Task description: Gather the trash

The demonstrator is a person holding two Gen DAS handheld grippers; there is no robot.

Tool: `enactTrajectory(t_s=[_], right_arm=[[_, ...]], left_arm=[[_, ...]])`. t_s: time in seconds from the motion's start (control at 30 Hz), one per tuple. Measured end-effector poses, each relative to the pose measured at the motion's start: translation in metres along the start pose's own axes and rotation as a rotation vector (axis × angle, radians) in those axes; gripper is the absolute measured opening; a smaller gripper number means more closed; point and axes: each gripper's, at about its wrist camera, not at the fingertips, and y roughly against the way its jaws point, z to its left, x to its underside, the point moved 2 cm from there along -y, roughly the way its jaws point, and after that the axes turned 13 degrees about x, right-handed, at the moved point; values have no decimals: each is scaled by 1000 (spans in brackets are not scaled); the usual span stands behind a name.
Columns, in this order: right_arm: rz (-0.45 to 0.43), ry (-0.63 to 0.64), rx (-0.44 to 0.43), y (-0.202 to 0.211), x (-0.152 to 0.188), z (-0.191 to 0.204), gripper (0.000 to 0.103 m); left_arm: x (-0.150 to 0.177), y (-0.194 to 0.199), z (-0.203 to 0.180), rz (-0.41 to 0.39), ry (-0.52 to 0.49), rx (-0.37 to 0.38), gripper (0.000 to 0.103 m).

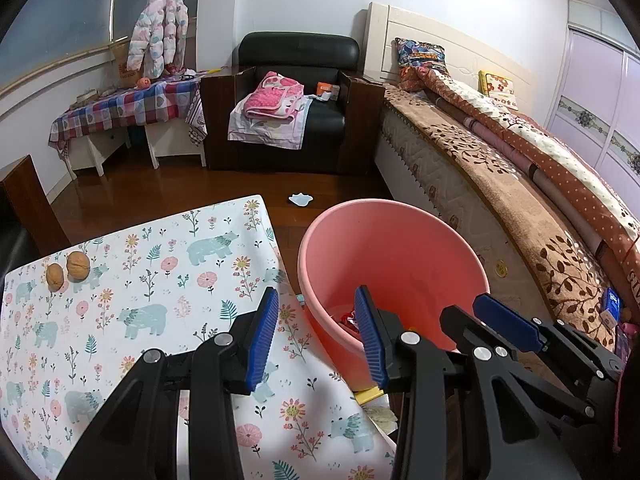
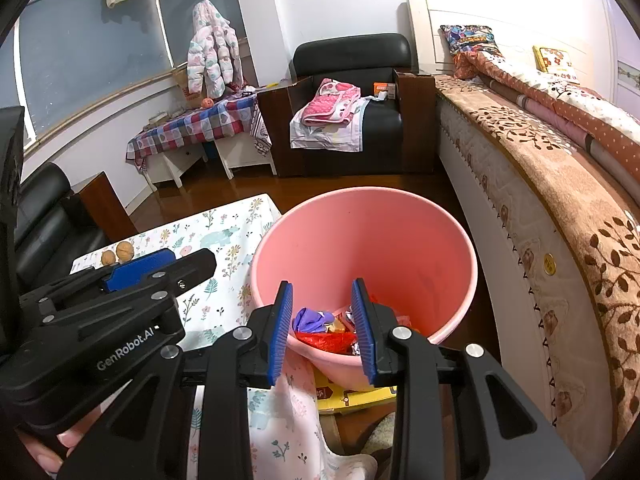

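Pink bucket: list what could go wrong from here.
1. The pink bucket stands against the draped tablecloth; a gripper snagging the cloth could tip it and spill the wrappers.
2. The two walnuts lie loose near the table's far edge and may roll off if the cloth shifts.
3. The left gripper and right gripper, both open and empty, are close enough to collide.

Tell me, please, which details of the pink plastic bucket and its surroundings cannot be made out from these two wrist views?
- Left wrist view: most of the contents of the pink plastic bucket are hidden by its near wall and the left gripper.
- Right wrist view: part of the crumpled wrappers is covered by the right gripper.
- Right wrist view: the yellow cardboard under the bucket is mostly covered; its print is unreadable.
- Left wrist view: the white scrap on the floor is too small to identify.
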Motion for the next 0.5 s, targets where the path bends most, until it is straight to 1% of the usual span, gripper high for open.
enactTrajectory(t_s=[0.5], right_arm=[[8, -2, 4, 0, 3, 1, 31]], left_arm=[[2, 3, -1, 4, 5, 1, 40]])
